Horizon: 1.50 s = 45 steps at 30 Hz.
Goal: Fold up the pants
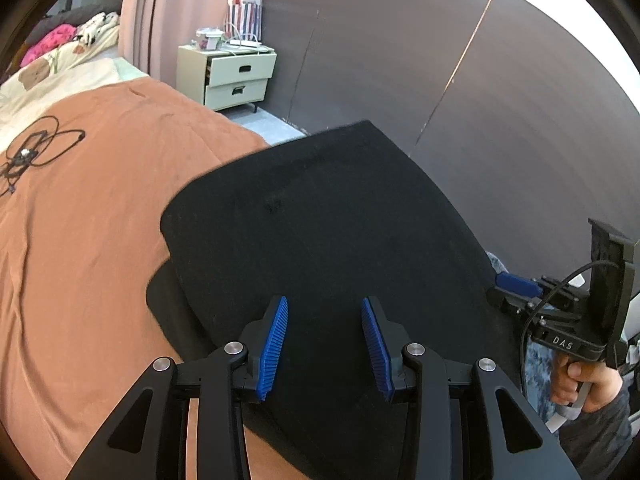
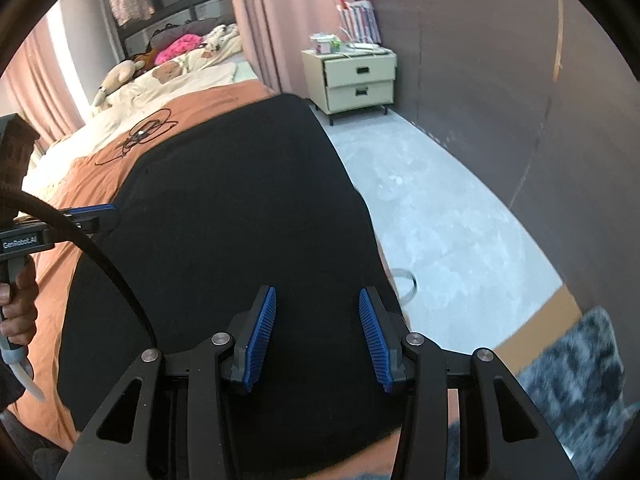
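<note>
Black pants (image 1: 320,216) lie flat on the orange bedspread (image 1: 92,208), folded over so an under layer shows at the left edge. My left gripper (image 1: 324,312) is open and empty just above the near part of the pants. My right gripper (image 2: 316,308) is open and empty above the pants (image 2: 232,200) near the bed's right edge. The right gripper also shows in the left wrist view (image 1: 516,284) at the pants' right side, and the left gripper shows in the right wrist view (image 2: 96,212) at their left side.
A black cable (image 1: 36,152) lies coiled on the bedspread farther up. Pillows and a plush toy (image 2: 120,76) are at the head of the bed. A cream nightstand (image 2: 352,80) stands by the dark wall. Grey floor (image 2: 440,216) lies right of the bed.
</note>
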### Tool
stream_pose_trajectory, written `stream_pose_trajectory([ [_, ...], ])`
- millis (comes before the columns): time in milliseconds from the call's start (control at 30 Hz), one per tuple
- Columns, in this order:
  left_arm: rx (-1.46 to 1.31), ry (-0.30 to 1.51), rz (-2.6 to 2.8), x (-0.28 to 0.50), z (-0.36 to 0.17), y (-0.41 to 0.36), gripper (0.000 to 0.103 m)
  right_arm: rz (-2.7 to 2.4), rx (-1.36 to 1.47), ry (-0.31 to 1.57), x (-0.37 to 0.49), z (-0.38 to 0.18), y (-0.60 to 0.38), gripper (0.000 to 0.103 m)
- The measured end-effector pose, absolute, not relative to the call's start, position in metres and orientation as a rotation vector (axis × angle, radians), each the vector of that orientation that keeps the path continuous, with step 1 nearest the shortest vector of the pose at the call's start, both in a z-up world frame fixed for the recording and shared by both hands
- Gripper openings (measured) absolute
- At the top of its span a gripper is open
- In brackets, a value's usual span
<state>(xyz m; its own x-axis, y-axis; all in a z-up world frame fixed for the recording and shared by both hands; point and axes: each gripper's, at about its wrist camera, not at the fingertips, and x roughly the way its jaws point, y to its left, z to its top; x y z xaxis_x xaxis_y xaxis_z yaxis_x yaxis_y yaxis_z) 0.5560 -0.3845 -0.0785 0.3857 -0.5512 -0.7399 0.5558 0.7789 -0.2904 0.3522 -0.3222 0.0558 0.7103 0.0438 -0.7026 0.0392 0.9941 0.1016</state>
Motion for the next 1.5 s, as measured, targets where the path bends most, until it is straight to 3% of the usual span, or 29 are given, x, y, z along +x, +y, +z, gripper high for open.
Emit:
stream_pose_trajectory([
  [333,0.038,0.957,-0.699,0.512,-0.054,-0.374,0.044,-0.003,0.136,0.774,0.318,0.086,-0.307,0.042],
  [367,0.036,0.955,-0.696,0.507,-0.05,-0.372,0.046,-0.007,0.14,0.771,0.315,0.094,-0.305,0.042],
  [433,0.035,0.933,-0.688,0.495,-0.036,-0.364,0.057,-0.026,0.132,0.762,0.304,0.099,-0.3,0.058],
  [567,0.046,0.876,-0.675,0.473,-0.008,-0.349,0.07,-0.031,0.109,0.731,0.288,0.119,-0.284,0.07],
  [633,0.045,0.843,-0.666,0.459,0.006,-0.339,0.082,-0.033,0.11,0.717,0.28,0.127,-0.275,0.084],
  [733,0.082,0.783,-0.624,0.442,0.025,-0.328,0.095,-0.035,0.114,0.702,0.268,0.134,-0.264,0.086],
  [833,0.104,0.735,-0.614,0.424,0.042,-0.315,0.102,-0.039,0.114,0.705,0.257,0.135,-0.257,0.092],
  [1067,0.114,0.713,-0.622,0.396,0.065,-0.29,0.102,-0.066,0.126,0.658,0.229,0.147,-0.241,0.102],
  [1500,0.09,0.626,-0.584,0.332,0.107,-0.226,0.102,-0.08,0.094,0.609,0.177,0.155,-0.19,0.103],
])
